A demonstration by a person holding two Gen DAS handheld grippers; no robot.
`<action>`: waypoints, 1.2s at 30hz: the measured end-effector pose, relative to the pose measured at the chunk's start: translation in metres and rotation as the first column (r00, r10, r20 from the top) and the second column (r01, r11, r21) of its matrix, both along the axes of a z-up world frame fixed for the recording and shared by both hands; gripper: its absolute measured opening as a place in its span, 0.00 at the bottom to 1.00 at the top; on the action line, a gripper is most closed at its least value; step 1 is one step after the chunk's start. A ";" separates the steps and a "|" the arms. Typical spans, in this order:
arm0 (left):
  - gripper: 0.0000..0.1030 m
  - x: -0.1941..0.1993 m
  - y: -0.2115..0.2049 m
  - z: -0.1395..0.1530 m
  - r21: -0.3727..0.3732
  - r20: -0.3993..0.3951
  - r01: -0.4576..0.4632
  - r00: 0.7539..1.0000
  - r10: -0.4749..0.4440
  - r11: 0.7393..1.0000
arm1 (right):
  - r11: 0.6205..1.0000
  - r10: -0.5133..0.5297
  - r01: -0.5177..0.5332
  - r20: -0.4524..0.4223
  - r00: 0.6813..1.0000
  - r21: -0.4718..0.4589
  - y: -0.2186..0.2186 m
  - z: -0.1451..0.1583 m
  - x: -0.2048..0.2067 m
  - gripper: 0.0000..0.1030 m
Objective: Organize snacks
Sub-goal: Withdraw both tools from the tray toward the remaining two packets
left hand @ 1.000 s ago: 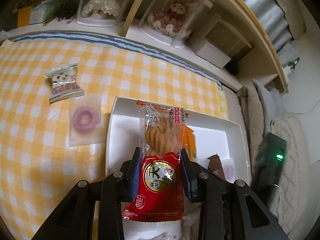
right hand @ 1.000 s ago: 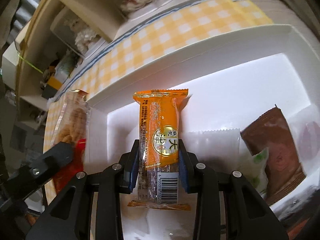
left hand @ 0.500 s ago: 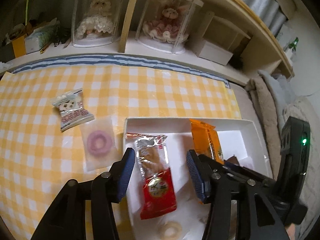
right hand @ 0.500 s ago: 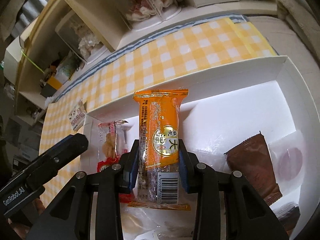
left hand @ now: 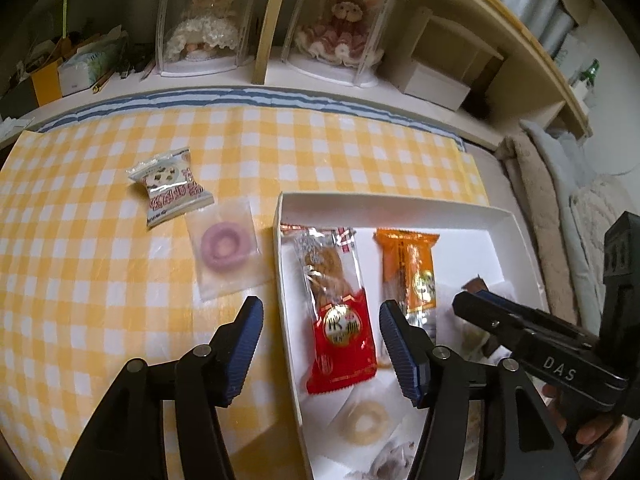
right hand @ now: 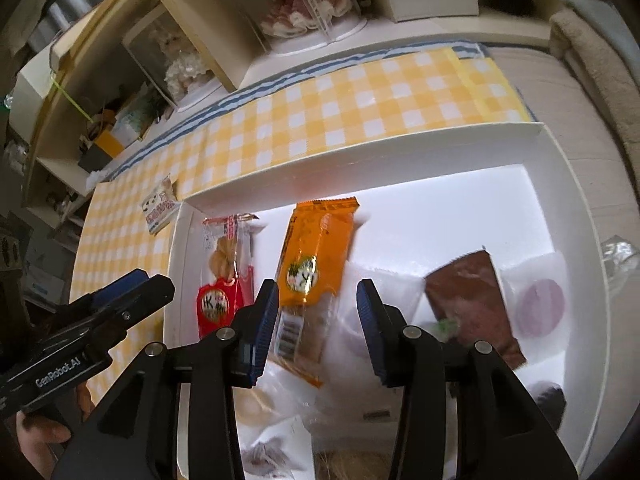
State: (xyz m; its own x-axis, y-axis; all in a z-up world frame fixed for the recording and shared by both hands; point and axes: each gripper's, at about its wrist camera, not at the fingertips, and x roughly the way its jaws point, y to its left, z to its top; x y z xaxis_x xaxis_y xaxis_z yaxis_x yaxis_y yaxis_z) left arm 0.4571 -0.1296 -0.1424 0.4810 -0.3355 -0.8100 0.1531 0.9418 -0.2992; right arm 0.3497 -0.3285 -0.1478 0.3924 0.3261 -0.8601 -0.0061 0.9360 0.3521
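Observation:
A white box (left hand: 396,209) (right hand: 360,168) on the yellow checked cloth holds several snacks. A red twist-biscuit packet (left hand: 338,312) (right hand: 224,280) lies at its left, an orange packet (left hand: 412,272) (right hand: 316,260) beside it. My left gripper (left hand: 320,344) is open and empty above the box's left wall and the red packet. My right gripper (right hand: 318,320) is open and empty just above the orange packet. A brown packet (right hand: 472,304) and a purple ring in clear wrap (right hand: 540,308) lie at the box's right. A pale ring (left hand: 364,424) lies near the front.
Outside the box, on the cloth to its left, lie a purple ring in clear wrap (left hand: 226,246) and a white-and-red cookie packet (left hand: 170,190) (right hand: 160,208). A shelf with doll cases (left hand: 200,24) runs along the back. Bedding (left hand: 560,184) lies to the right.
Both grippers have opened and pulled back. The red packet dropped into the box first, then the orange packet was let go and now lies tilted in the box.

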 end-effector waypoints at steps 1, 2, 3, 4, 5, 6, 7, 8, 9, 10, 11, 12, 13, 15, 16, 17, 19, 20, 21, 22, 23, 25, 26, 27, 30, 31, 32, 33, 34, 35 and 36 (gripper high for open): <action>0.59 -0.002 0.000 0.001 0.002 -0.001 0.001 1.000 -0.001 1.000 | 1.000 0.001 -0.001 0.002 1.000 -0.004 -0.001 0.002 -0.003 0.42; 0.59 -0.003 0.000 0.002 0.003 -0.002 0.003 1.000 -0.003 1.000 | 1.000 0.001 -0.001 0.004 1.000 -0.009 -0.002 0.003 -0.007 0.42; 0.59 -0.005 0.001 0.003 0.002 -0.004 0.004 1.000 -0.004 1.000 | 1.000 0.000 0.000 0.004 1.000 -0.012 -0.002 0.004 -0.008 0.42; 0.59 -0.007 0.002 0.004 0.000 -0.004 0.004 1.000 -0.004 1.000 | 1.000 -0.004 0.004 0.004 1.000 -0.024 -0.003 0.004 -0.010 0.42; 0.59 -0.008 0.003 0.005 -0.003 -0.004 0.003 1.000 -0.003 1.000 | 0.999 -0.009 0.009 0.004 1.000 -0.031 -0.003 0.004 -0.011 0.41; 0.59 -0.009 0.004 0.006 -0.006 -0.003 0.003 1.000 -0.003 1.000 | 0.999 -0.013 0.013 -0.001 1.000 -0.032 -0.003 0.003 -0.011 0.41; 0.60 -0.010 0.004 0.007 -0.008 -0.003 0.004 1.000 -0.004 1.000 | 1.000 -0.015 0.015 -0.007 1.000 -0.027 -0.004 0.001 -0.010 0.39; 0.60 -0.011 0.005 0.007 -0.008 -0.003 0.006 1.000 -0.006 1.000 | 1.000 -0.018 0.018 -0.016 1.000 -0.014 -0.004 -0.002 -0.008 0.39; 0.60 -0.013 0.005 0.007 -0.008 -0.003 0.009 1.000 -0.009 1.000 | 1.000 -0.028 0.028 -0.027 0.999 0.003 -0.004 -0.007 -0.004 0.39; 0.60 -0.014 0.005 0.008 -0.009 -0.003 0.012 1.000 -0.012 1.000 | 0.999 -0.044 0.045 -0.039 0.998 0.018 -0.005 -0.011 -0.001 0.39; 0.60 -0.015 0.005 0.008 -0.008 -0.002 0.016 1.000 -0.016 1.000 | 0.997 -0.060 0.061 -0.050 0.997 0.036 -0.006 -0.016 0.003 0.39; 0.60 -0.015 0.005 0.008 -0.007 -0.001 0.020 1.000 -0.020 1.000 | 0.996 -0.068 0.072 -0.062 0.996 0.050 -0.007 -0.019 0.005 0.38; 0.60 -0.016 0.005 0.008 -0.006 0.000 0.023 1.000 -0.023 1.000 | 0.994 -0.074 0.080 -0.082 0.994 0.071 -0.006 -0.025 0.009 0.32; 0.60 -0.016 0.006 0.007 -0.004 0.000 0.027 1.000 -0.027 1.000 | 0.990 -0.064 0.076 -0.103 0.993 0.117 -0.002 -0.033 0.013 0.25; 0.60 -0.016 0.006 0.006 -0.004 -0.001 0.029 1.000 -0.029 1.000 | 0.989 -0.057 0.070 -0.101 0.993 0.132 0.003 -0.033 0.014 0.24; 0.60 -0.016 0.006 0.006 -0.003 -0.002 0.028 1.000 -0.028 1.000 | 0.989 -0.051 0.063 -0.096 0.994 0.131 0.006 -0.032 0.014 0.24; 0.60 -0.016 0.008 0.005 -0.003 -0.003 0.026 1.000 -0.026 1.000 | 0.990 -0.023 0.034 -0.084 0.996 0.137 0.015 -0.030 0.016 0.20; 0.60 -0.016 0.008 0.005 -0.004 -0.004 0.024 1.000 -0.024 1.000 | 0.990 -0.011 0.023 -0.081 0.997 0.141 0.019 -0.029 0.017 0.20; 0.60 -0.016 0.010 0.004 -0.006 -0.007 0.022 1.000 -0.022 1.000 | 0.990 -0.008 0.019 -0.077 0.997 0.141 0.020 -0.028 0.017 0.20; 0.60 -0.017 0.010 0.005 -0.007 -0.009 0.020 1.000 -0.020 1.000 | 0.990 -0.005 0.015 -0.071 0.997 0.139 0.022 -0.025 0.016 0.20; 0.60 -0.018 0.010 0.005 -0.008 -0.010 0.018 1.000 -0.018 1.000 | 0.991 -0.005 0.014 -0.068 0.998 0.137 0.022 -0.024 0.016 0.20; 0.60 -0.020 0.008 0.006 -0.008 -0.010 0.018 1.000 -0.018 1.000 | 0.992 -0.012 0.020 -0.066 0.998 0.121 0.020 -0.018 0.012 0.23; 0.60 -0.022 0.007 0.007 -0.008 -0.008 0.019 1.000 -0.019 1.000 | 0.993 -0.015 0.022 -0.061 0.998 0.117 0.019 -0.016 0.010 0.23; 0.60 -0.023 0.006 0.008 -0.008 -0.007 0.020 1.000 -0.020 1.000 | 0.994 -0.018 0.023 -0.052 0.998 0.111 0.017 -0.012 0.007 0.23; 0.60 -0.028 0.004 0.013 -0.009 -0.003 0.023 1.000 -0.024 1.000 | 0.996 -0.015 0.017 -0.024 1.000 0.084 0.011 0.002 -0.006 0.23; 0.60 -0.030 0.004 0.015 -0.008 0.000 0.026 1.000 -0.026 1.000 | 0.997 -0.013 0.015 -0.017 1.000 0.076 0.010 0.005 -0.010 0.23; 0.61 -0.032 0.003 0.017 -0.007 0.002 0.028 1.000 -0.028 1.000 | 0.998 -0.012 0.013 -0.008 1.000 0.066 0.008 0.009 -0.013 0.26; 0.63 -0.033 0.003 0.019 -0.007 0.004 0.032 0.999 -0.032 0.999 | 0.998 -0.012 0.012 0.006 1.000 0.053 0.005 0.014 -0.019 0.28; 0.66 -0.035 0.003 0.022 -0.006 0.008 0.035 0.999 -0.035 0.999 | 0.999 -0.013 0.013 0.016 1.000 0.044 0.003 0.017 -0.023 0.33; 0.68 -0.037 0.002 0.024 -0.004 0.011 0.036 0.999 -0.036 0.999 | 0.999 -0.017 0.016 0.029 0.999 0.034 0.001 0.020 -0.027 0.37; 0.72 -0.039 0.002 0.026 -0.001 0.014 0.038 0.999 -0.038 0.999 | 1.000 -0.022 0.021 0.040 0.999 0.023 -0.002 0.024 -0.031 0.38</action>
State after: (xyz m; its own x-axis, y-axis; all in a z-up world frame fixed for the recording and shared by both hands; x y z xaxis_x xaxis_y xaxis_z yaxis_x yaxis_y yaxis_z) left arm 0.4181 -0.1273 -0.1163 0.4796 -0.3544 -0.8027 0.1926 0.9350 -0.2977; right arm 0.3185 -0.3306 -0.1242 0.4332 0.3363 -0.8362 -0.0009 0.9279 0.3727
